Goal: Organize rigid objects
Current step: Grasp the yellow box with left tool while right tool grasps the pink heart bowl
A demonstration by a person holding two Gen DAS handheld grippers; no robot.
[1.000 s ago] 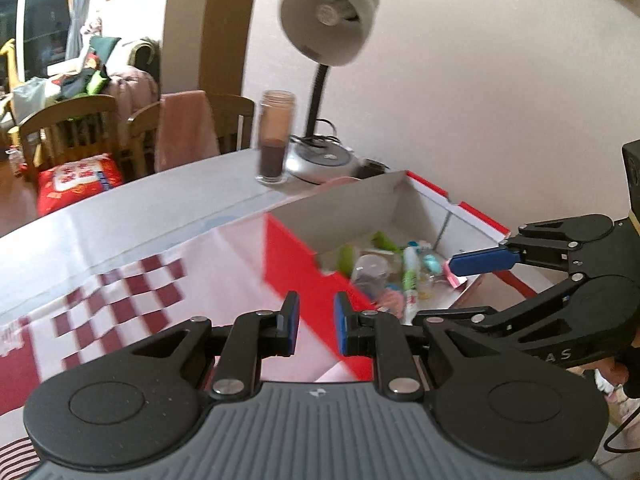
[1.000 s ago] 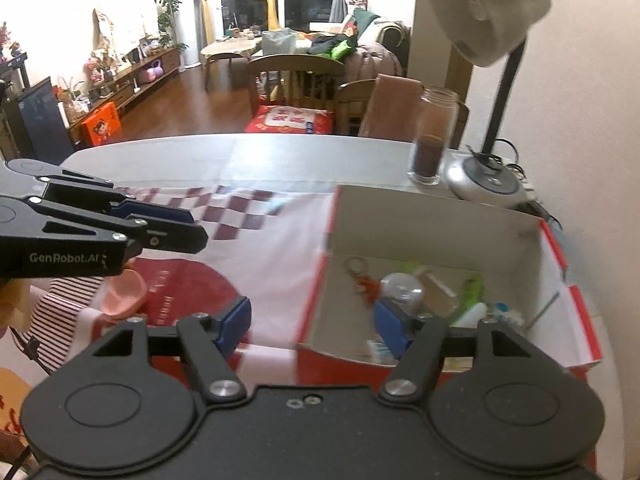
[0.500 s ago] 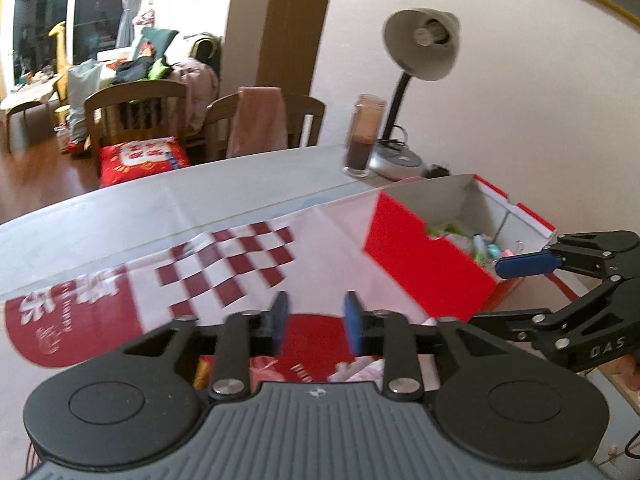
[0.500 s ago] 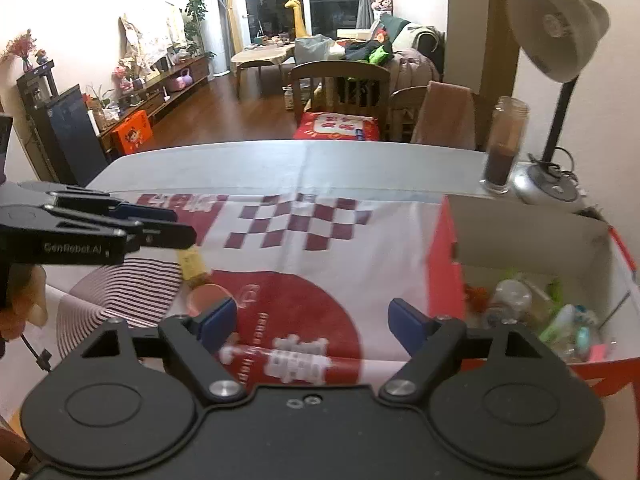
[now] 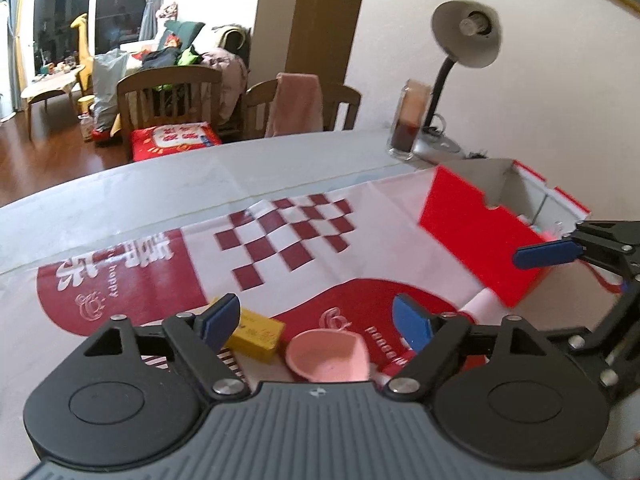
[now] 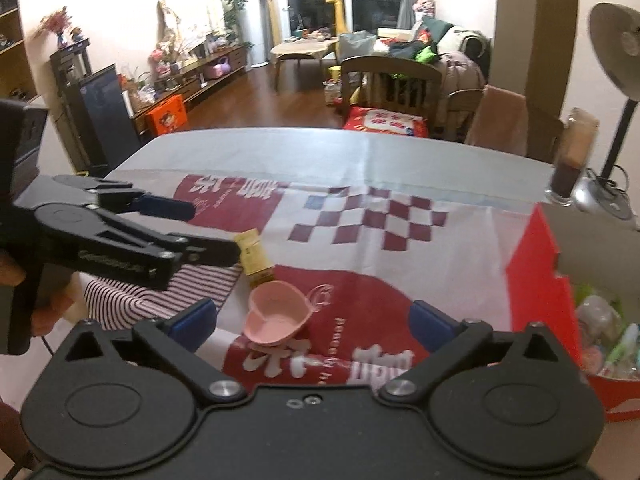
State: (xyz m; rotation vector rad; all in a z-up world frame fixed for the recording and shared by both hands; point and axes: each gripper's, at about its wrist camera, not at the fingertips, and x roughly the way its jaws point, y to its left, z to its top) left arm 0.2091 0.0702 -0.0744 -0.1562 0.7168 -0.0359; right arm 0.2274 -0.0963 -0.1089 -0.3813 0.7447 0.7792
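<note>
Pink plastic, a small heart-shaped dish (image 6: 276, 314) lies on the red-and-white printed cloth (image 5: 280, 236) that covers the near part of the tabletop (image 6: 320, 148). Just beside it, on its far left side, lies a yellow box (image 6: 254, 256); in the left wrist view the two look very close, though I cannot tell whether they touch. The left gripper (image 5: 316, 320) hangs over both with its jaws spread apart and nothing between the pads; they have just been opening. The right gripper (image 6: 314, 316) points down at the dish from the near side, its jaws at their widest after just opening too, also empty.

To the right stands a red cardboard box (image 6: 536, 276) with an open top, holding a jumble of small plastic things. Its tall red wall rises between the cloth and its inside. Behind it, at the tabletop's far right edge, stand a glass jar (image 5: 408, 128) with dark contents and a desk lamp (image 5: 464, 40). Wooden chairs (image 5: 172, 96) stand past the far edge, one draped with a pink towel (image 5: 298, 102).
</note>
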